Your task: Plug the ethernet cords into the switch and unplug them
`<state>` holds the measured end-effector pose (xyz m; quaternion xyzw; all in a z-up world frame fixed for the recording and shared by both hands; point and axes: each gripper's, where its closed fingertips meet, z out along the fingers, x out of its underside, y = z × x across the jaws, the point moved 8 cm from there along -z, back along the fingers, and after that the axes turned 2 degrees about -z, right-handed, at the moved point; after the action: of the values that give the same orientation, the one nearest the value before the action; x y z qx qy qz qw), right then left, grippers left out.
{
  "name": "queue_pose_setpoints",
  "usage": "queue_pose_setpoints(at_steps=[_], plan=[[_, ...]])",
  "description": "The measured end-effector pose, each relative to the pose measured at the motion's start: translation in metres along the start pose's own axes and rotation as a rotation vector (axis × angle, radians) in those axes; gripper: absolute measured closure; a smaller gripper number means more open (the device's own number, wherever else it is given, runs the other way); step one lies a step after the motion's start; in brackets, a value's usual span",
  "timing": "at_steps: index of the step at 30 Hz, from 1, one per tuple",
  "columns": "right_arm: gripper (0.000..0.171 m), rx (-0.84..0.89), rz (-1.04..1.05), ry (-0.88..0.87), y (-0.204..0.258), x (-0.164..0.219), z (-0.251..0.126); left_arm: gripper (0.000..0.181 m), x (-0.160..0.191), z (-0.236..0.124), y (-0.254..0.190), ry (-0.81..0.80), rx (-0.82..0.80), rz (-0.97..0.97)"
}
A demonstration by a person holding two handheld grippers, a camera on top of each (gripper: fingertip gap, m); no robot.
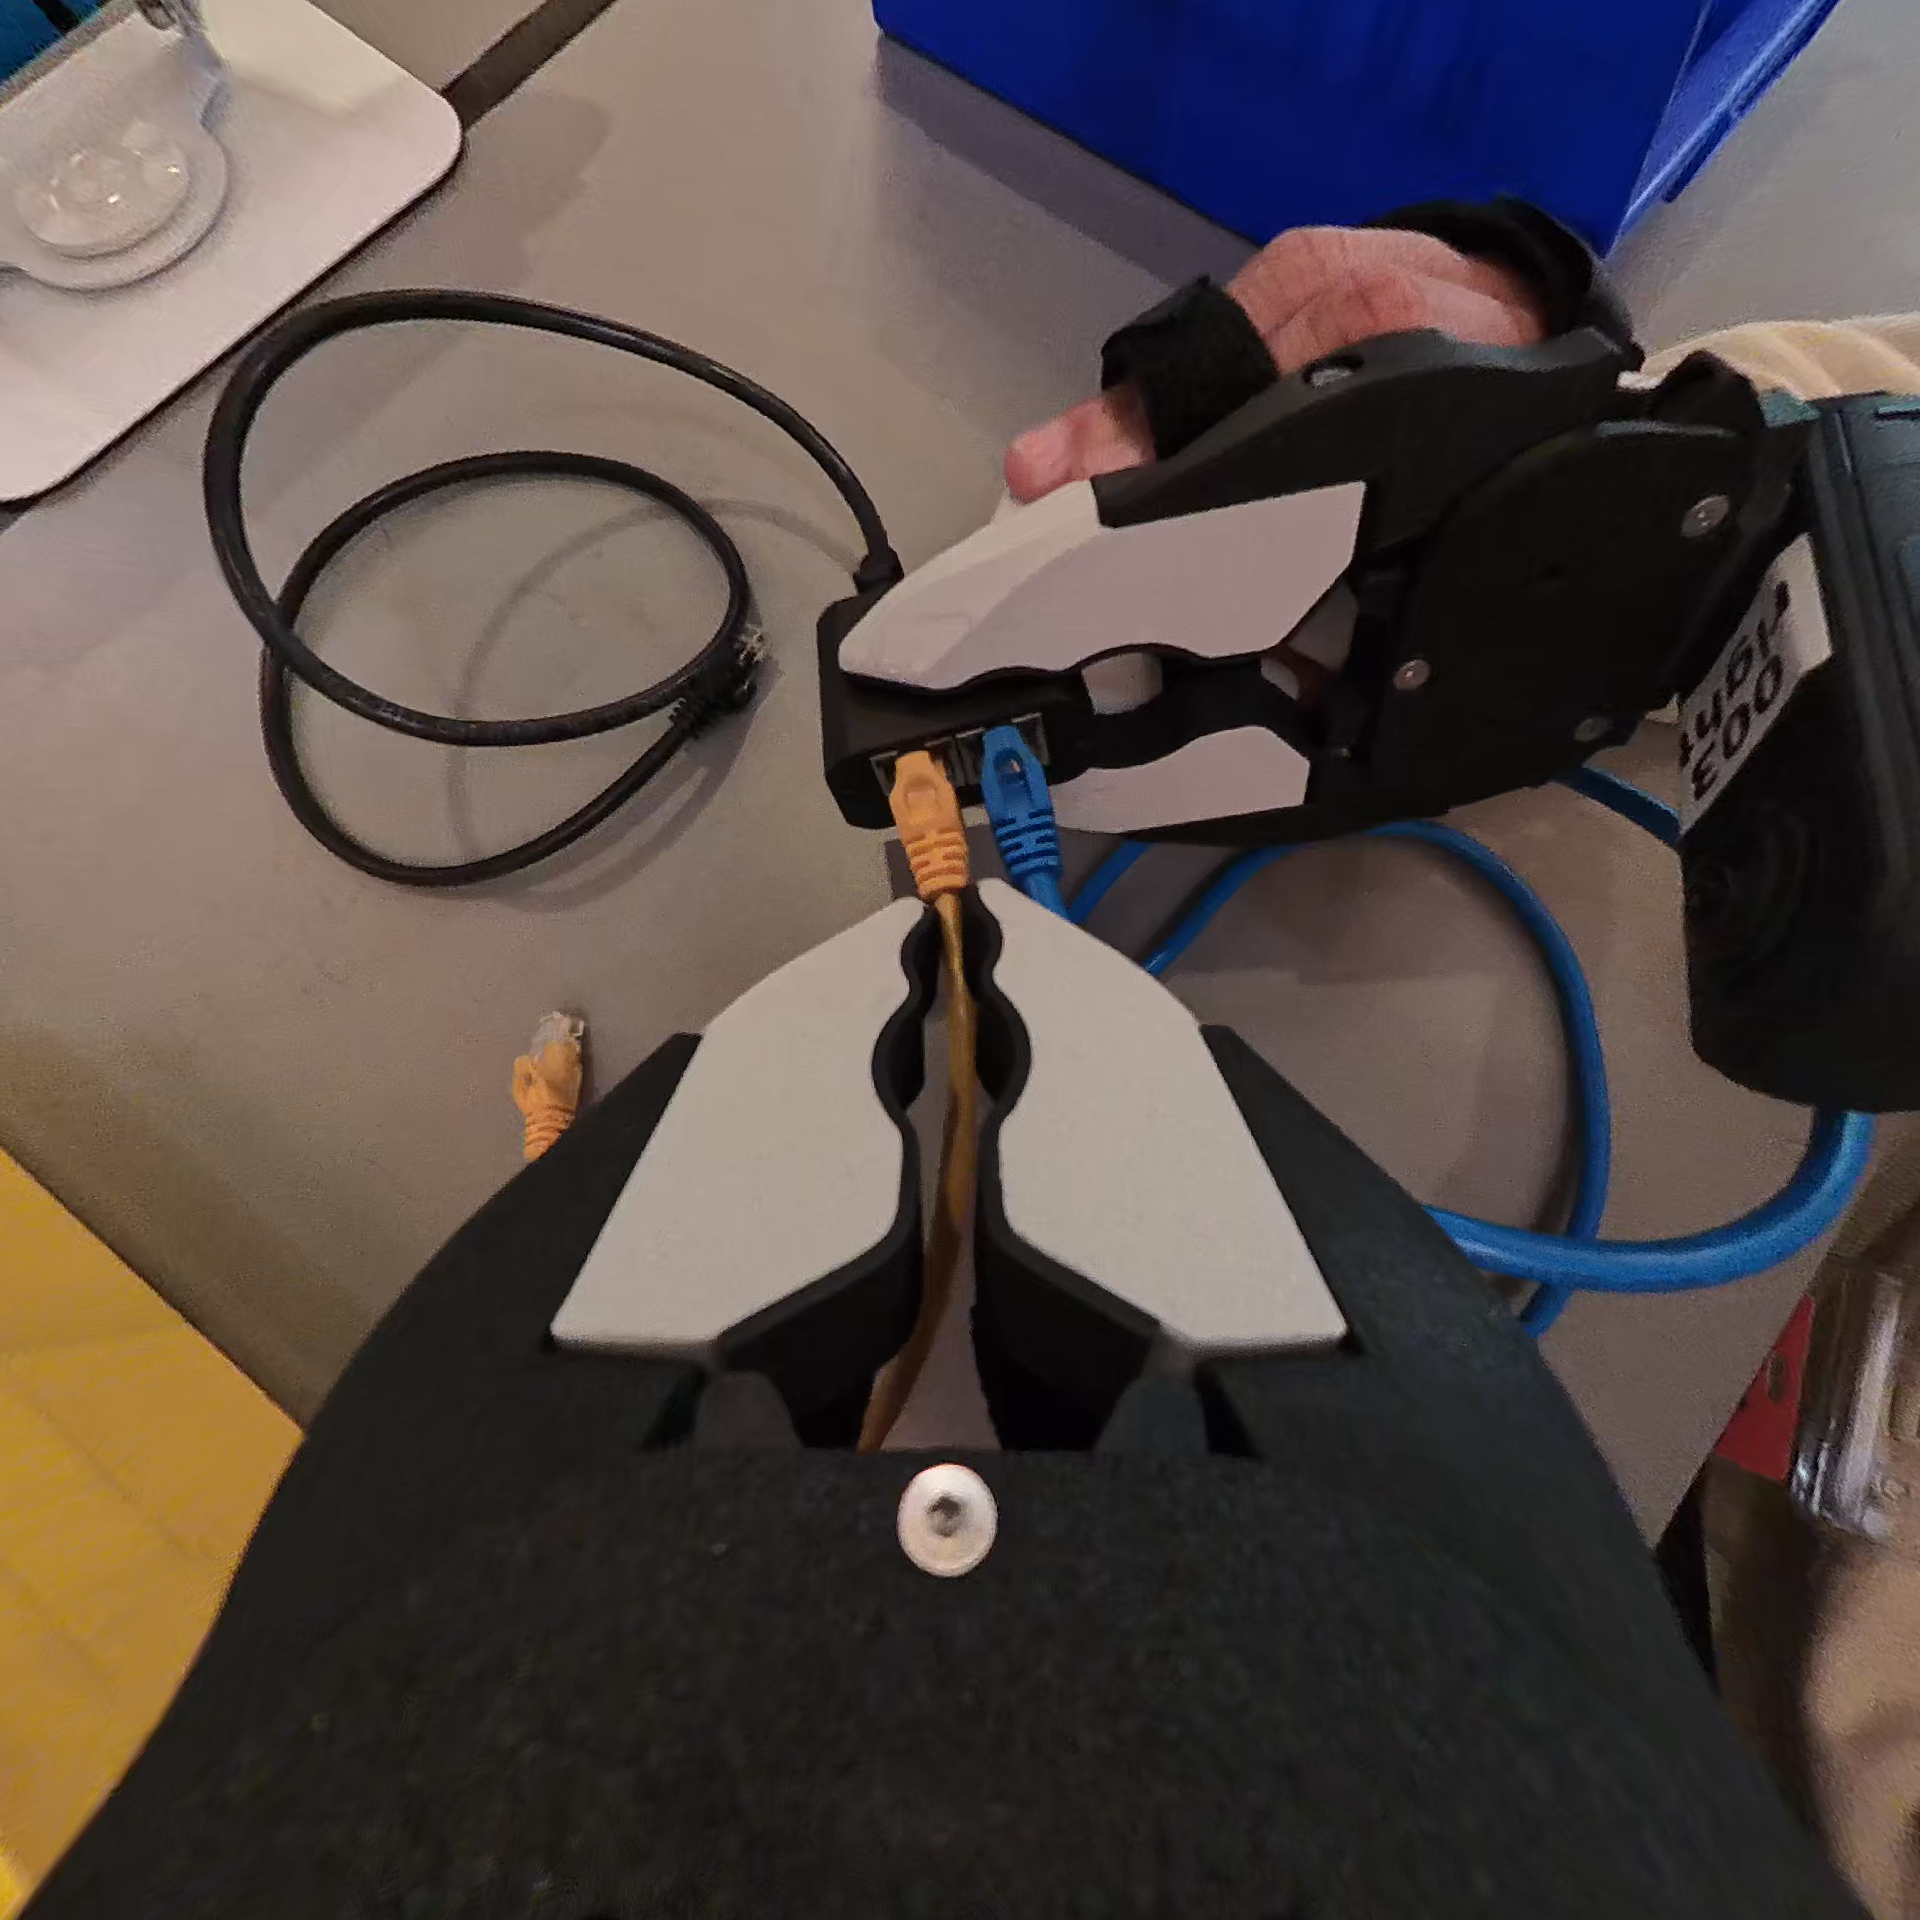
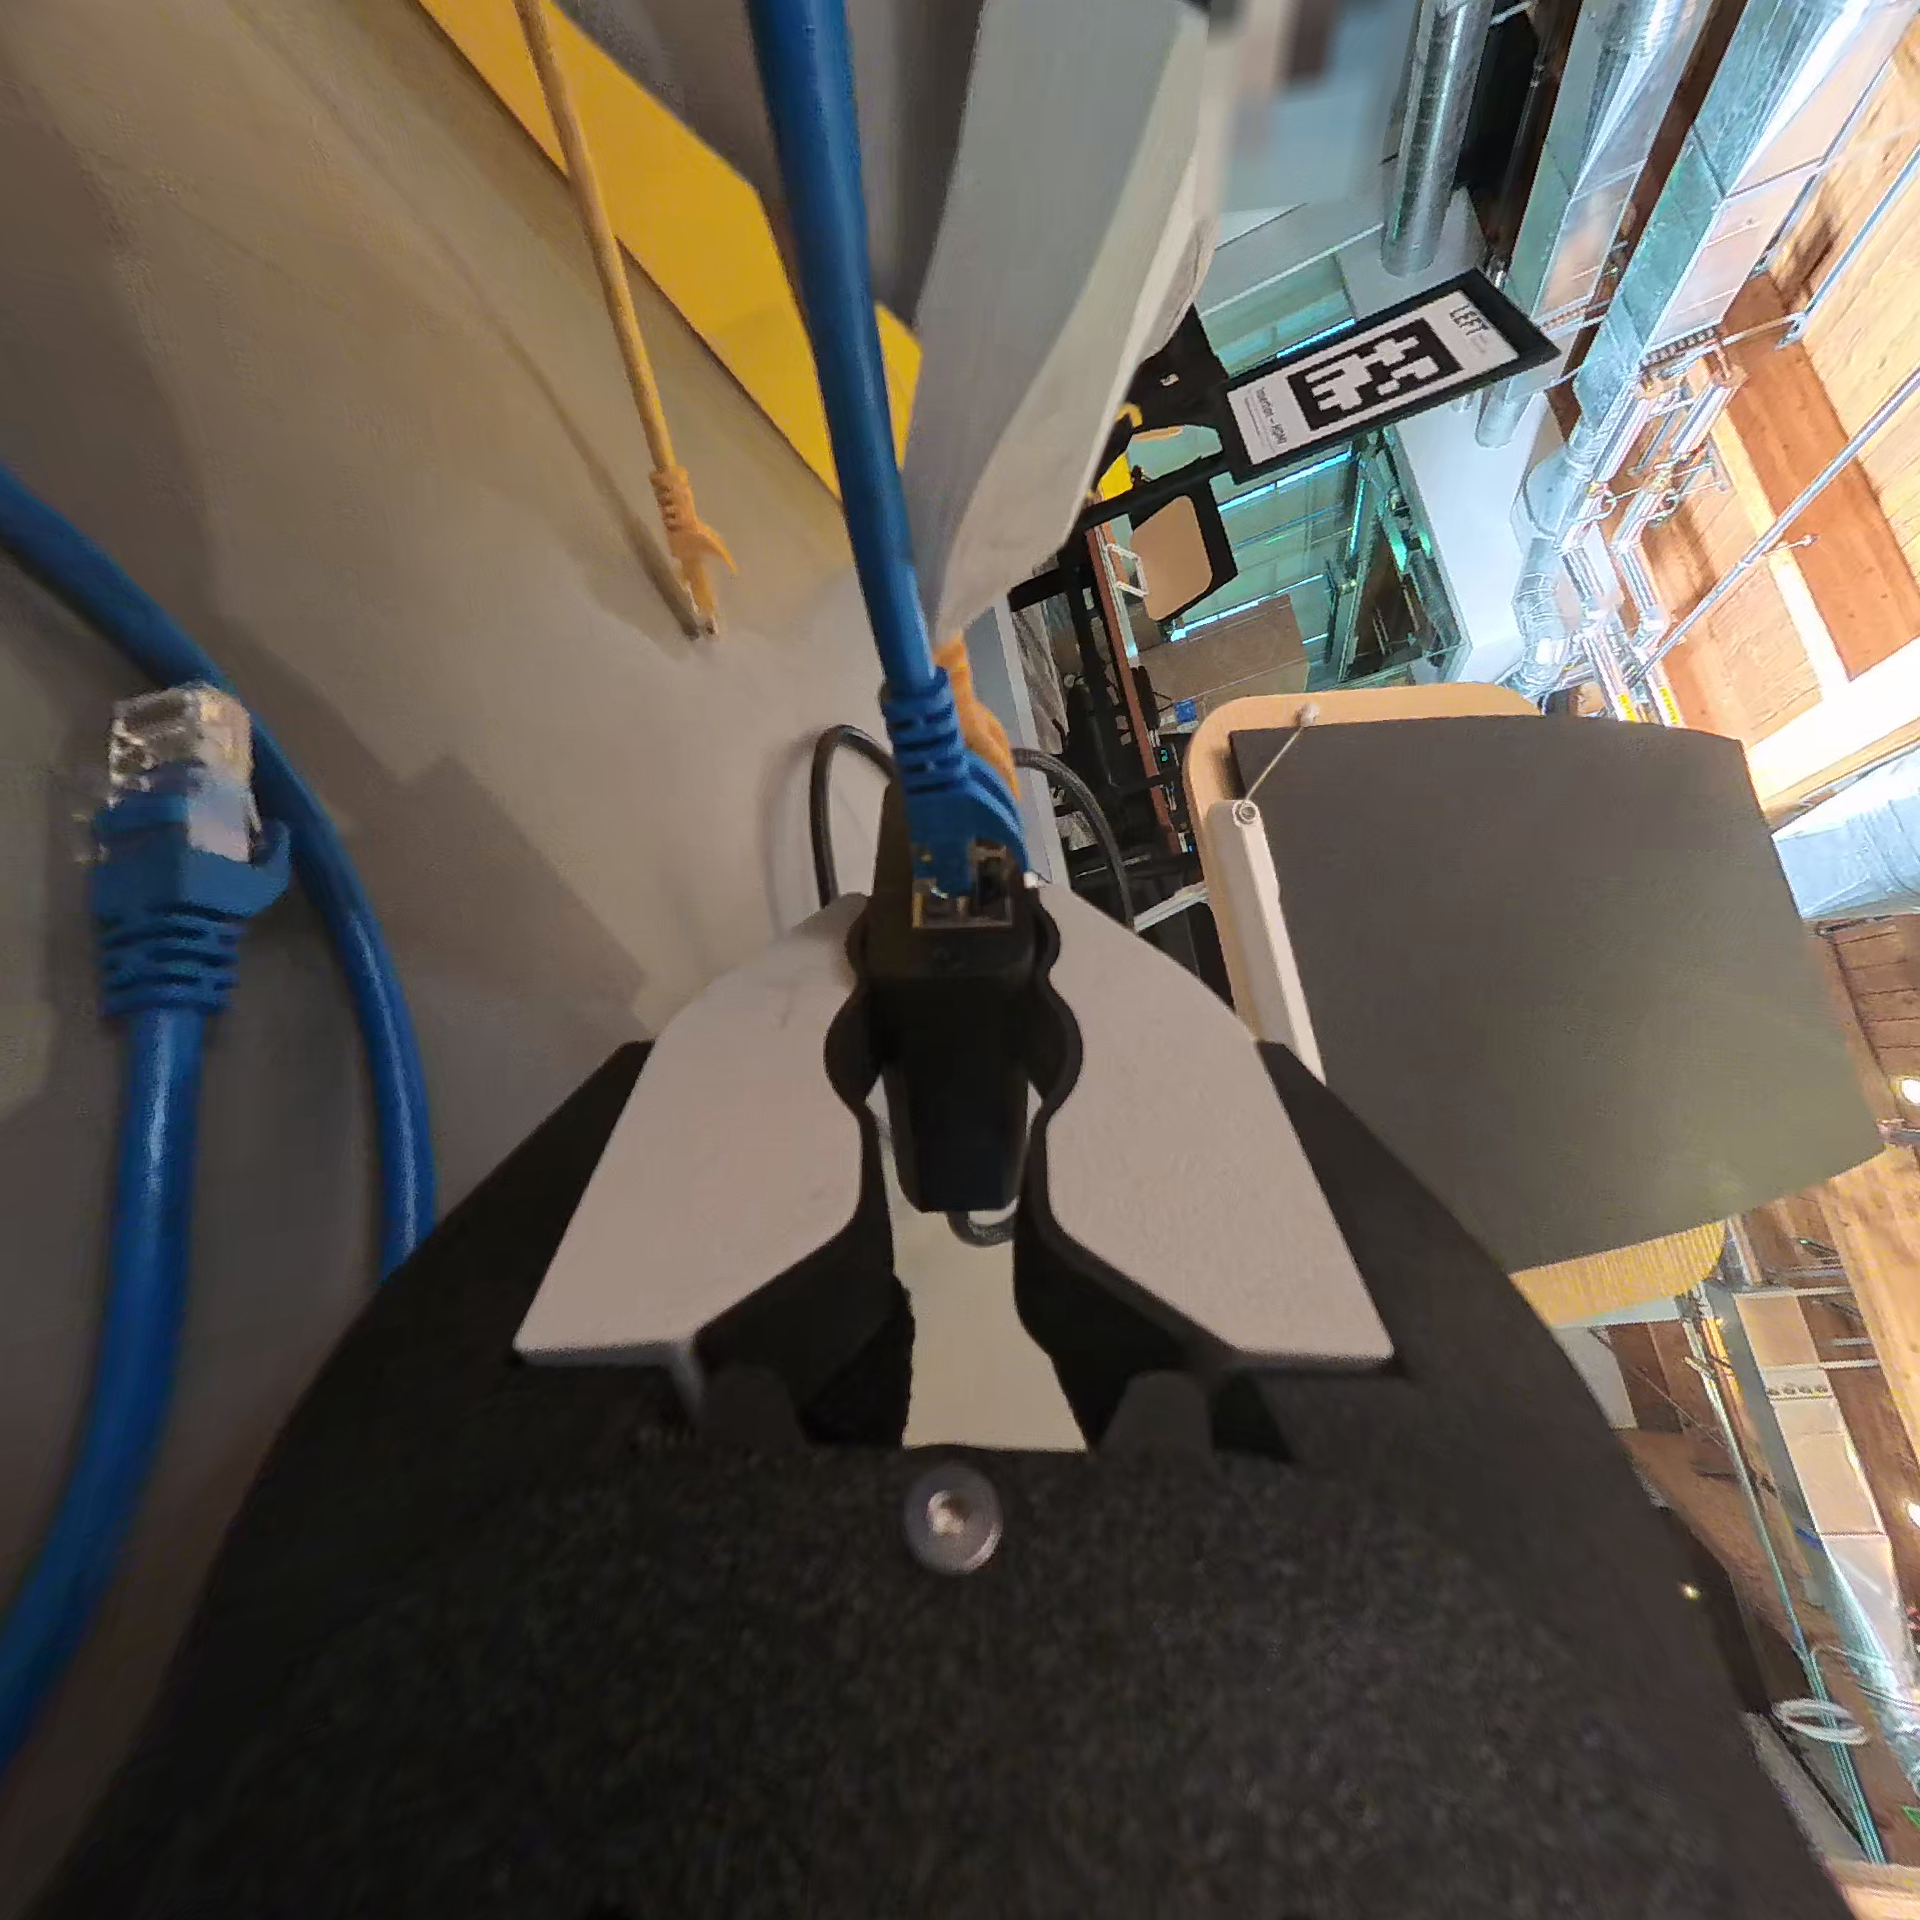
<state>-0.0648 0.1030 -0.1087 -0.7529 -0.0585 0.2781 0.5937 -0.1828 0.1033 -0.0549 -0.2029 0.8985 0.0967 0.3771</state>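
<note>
The black switch (image 1: 873, 727) lies on the grey table. My right gripper (image 1: 966, 727) comes in from the right and is shut on the switch (image 2: 956, 1039). An orange plug (image 1: 928, 821) and a blue plug (image 1: 1023, 805) sit side by side in its front ports. My left gripper (image 1: 961, 909) is shut on the orange cord (image 1: 961, 1039) just behind that plug. In the right wrist view my right gripper (image 2: 951, 925) clamps the switch, with the blue plug (image 2: 940, 790) in a port. The orange plug (image 2: 977, 717) is mostly hidden behind it.
A coiled black cable (image 1: 468, 623) runs from the switch's back. A free orange plug (image 1: 545, 1081) and a free blue plug (image 2: 177, 810) lie on the table. The blue cord (image 1: 1579, 1039) loops right. A white tray (image 1: 312, 187), blue bin (image 1: 1299, 104) and yellow box (image 1: 94, 1455) border the area. Left tips to right tips: about 5 cm.
</note>
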Motion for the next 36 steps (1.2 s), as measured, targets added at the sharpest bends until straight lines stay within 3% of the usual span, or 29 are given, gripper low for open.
queue_pose_setpoints(at_steps=[9,13,16,19,21,23,26,31,36], plan=[[0.147,0.0,-0.013,0.006,0.003,0.001,0.003,0.178,0.006,0.004,0.006,-0.043,-0.025,-0.037],[0.147,-0.011,0.002,-0.045,0.002,0.0,0.002,0.174,0.013,-0.02,-0.002,-0.153,-0.021,-0.119],[0.147,-0.008,0.001,-0.036,0.001,0.004,0.001,0.17,0.04,-0.061,-0.018,-0.298,-0.059,-0.194],[0.147,-0.013,0.046,-0.026,-0.003,0.008,0.002,0.173,0.092,-0.078,-0.04,-0.418,-0.069,-0.322],[0.147,0.005,0.1,-0.031,-0.016,0.008,0.002,0.176,0.121,-0.074,-0.051,-0.365,-0.034,-0.395],[0.147,0.019,0.163,-0.006,-0.051,0.005,0.002,0.177,0.128,-0.074,-0.056,-0.311,-0.001,-0.4],[0.147,0.047,0.262,0.003,-0.141,-0.007,-0.009,0.179,0.124,-0.073,-0.056,-0.295,0.011,-0.367],[0.147,0.137,0.244,0.075,-0.306,-0.015,-0.049,0.18,0.13,-0.075,-0.058,-0.258,0.051,-0.333],[0.147,0.19,0.156,0.218,-0.436,-0.017,-0.1,0.18,0.134,-0.079,-0.056,-0.283,0.123,-0.405]])
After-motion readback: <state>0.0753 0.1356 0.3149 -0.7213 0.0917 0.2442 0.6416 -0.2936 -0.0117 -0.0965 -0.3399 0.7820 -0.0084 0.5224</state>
